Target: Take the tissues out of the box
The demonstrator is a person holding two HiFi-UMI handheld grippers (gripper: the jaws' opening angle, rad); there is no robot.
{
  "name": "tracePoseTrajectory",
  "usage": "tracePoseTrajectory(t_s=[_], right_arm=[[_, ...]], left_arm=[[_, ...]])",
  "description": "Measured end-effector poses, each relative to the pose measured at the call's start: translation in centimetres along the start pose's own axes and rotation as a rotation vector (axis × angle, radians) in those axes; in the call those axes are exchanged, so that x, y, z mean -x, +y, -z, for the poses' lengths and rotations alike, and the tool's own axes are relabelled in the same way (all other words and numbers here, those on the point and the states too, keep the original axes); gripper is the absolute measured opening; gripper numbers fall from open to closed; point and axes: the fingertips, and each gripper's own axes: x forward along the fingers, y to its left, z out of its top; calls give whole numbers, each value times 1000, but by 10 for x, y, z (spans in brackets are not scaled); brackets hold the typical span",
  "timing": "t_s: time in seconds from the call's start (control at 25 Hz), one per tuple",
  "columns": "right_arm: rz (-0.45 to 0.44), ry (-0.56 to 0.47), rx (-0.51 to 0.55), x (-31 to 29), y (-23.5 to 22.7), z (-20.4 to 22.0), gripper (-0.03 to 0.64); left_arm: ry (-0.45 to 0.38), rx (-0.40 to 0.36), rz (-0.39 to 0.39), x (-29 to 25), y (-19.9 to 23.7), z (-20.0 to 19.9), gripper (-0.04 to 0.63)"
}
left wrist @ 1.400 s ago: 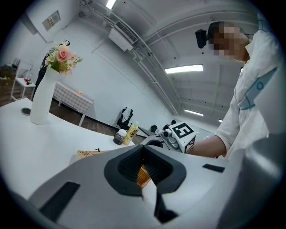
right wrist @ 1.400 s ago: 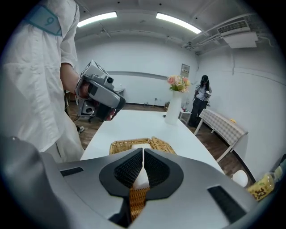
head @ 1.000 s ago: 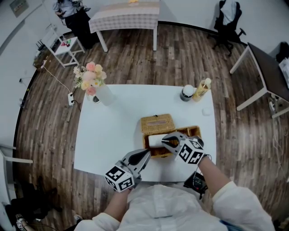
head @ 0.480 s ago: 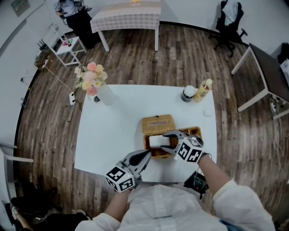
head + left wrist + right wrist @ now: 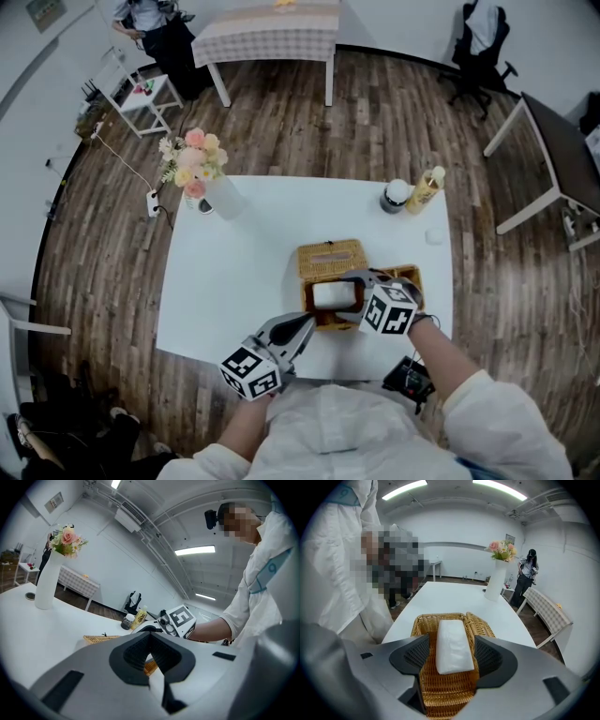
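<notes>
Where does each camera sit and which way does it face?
Head view: on the head, steeply down at the table; left tool, right tool, forearms show.
Left gripper view: on the shut left tool, level toward the vase and right tool.
Right gripper view: down at the tissue pack in the box, between its just-opened jaws.
All share the vase.

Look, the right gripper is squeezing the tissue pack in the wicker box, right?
Not squeezing: in the right gripper view the right gripper is open; its jaws have just been opening and stand either side of the tissue pack in the wicker box.
</notes>
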Motion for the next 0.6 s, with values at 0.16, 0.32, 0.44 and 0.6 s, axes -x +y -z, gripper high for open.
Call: tracePoseTrajectory(t_s=[0.16,0.32,0.44,0.6], right_arm=[[-20,76,51,-8,2,4,308],[-28,129,74,-15,2,6,308],[-37,160,87,-21,3,8,308],[-49,208,86,-27,3,14,308]], left_arm=[[-9,2,-1,1,2,2,2],[-3,5,-6,2,1,2,2],[-14,7,-2,3,2,4,2],[-15,7,-3,4,3,4,2]])
